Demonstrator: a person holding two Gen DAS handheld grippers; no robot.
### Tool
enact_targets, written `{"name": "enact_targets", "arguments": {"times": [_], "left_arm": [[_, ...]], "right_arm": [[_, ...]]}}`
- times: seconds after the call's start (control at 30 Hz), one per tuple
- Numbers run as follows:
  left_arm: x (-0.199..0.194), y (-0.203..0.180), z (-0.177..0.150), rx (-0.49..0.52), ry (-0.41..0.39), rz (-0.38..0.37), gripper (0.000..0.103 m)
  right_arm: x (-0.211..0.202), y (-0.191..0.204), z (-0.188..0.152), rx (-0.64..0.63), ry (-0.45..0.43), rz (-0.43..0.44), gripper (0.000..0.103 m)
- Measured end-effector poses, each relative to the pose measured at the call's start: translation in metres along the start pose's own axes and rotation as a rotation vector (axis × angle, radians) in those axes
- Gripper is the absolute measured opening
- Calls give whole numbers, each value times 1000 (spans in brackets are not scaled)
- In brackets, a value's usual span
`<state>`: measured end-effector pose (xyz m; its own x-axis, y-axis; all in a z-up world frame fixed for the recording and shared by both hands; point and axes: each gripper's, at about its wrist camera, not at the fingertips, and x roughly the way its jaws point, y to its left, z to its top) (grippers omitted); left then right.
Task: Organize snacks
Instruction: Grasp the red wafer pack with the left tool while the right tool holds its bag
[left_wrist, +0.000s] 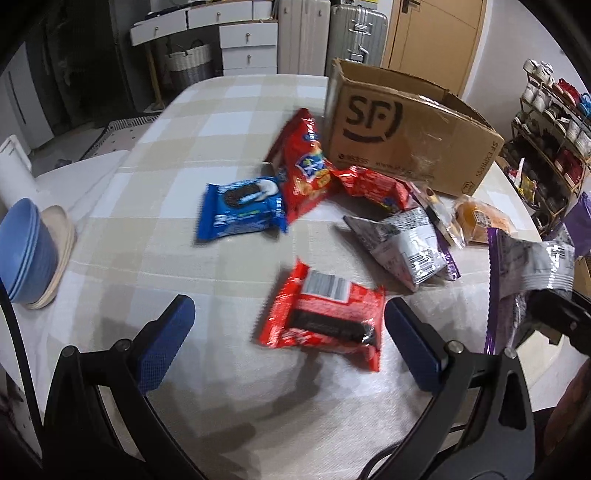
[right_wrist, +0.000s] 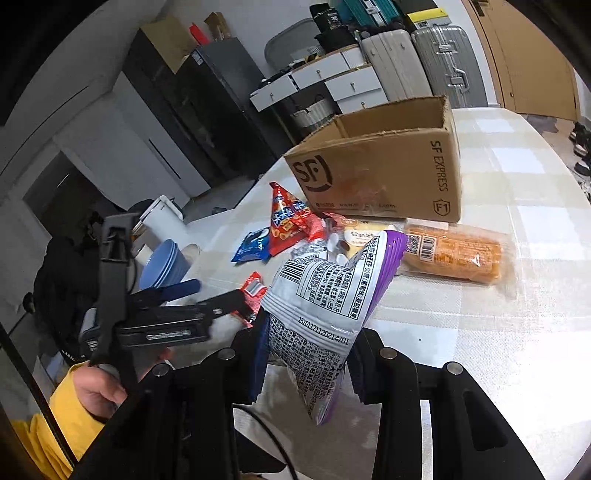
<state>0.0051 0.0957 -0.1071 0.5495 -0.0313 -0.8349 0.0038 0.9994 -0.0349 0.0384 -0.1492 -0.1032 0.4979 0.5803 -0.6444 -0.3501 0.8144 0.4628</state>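
The right claw (right_wrist: 306, 354) grips a purple-and-silver snack bag (right_wrist: 317, 295); the left claw (left_wrist: 288, 339) gapes wide above a red packet (left_wrist: 325, 317), cardboard box (left_wrist: 406, 140) upper right on the surface (left_wrist: 221, 122).

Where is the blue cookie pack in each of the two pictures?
Left wrist view: the blue cookie pack lies left of centre on the table.
Right wrist view: only a corner of the pack shows, left of centre, beside the red bag.
Shared landmark: the cardboard box.
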Motion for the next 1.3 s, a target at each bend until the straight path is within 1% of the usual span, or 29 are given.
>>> {"name": "enact_targets", "arguments": {"times": [0.17,0.27,0.3,0.33,0.37,0.43,0.53,0.57,0.7,0.77,0.8,0.83,0.9,1.03,1.23,1.3], "left_arm": [[19,-12,3,42,41,20,102],[31,-14,3,44,75,15,102],[36,-14,2,44,82,25,102],[40,-13,2,40,89,24,102],[42,-12,2,29,96,2,101],[44,-11,1,22,96,-19,95],[46,-16,-2,51,100,-32,86],[46,-18,-3,62,97,-25,85],[44,-22,-5,91,90,-34,76],[44,-21,-4,90,87,-37,69],[42,-21,-4,83,85,-40,63],[41,-19,-4,75,87,-47,60],[39,-16,-4,64,89,-65,56],[39,-17,-3,84,93,-70,54],[37,-14,-4,68,98,-75,51],[35,-14,-4,70,94,-65,50]], "right_arm": [[-4,3,-1,-6,-6,8,37],[-5,1,-1,2,-6,11,37],[-6,0,-1,5,-6,13,37],[-6,0,-1,8,-5,15,37],[-6,0,-2,9,-5,15,37],[-6,0,-1,9,-5,18,37],[-8,1,-1,7,-11,23,37],[-8,1,-2,7,-12,23,37],[-8,-1,-2,11,-11,17,37],[-7,-2,-2,14,-9,12,37],[-7,-3,-2,16,-7,10,37],[-6,-4,-3,18,-5,9,37],[-4,-4,-3,19,-1,2,37],[-2,-5,-4,18,3,-7,37],[2,-12,-4,45,4,-7,37],[4,-15,-4,54,5,-15,37]]}}
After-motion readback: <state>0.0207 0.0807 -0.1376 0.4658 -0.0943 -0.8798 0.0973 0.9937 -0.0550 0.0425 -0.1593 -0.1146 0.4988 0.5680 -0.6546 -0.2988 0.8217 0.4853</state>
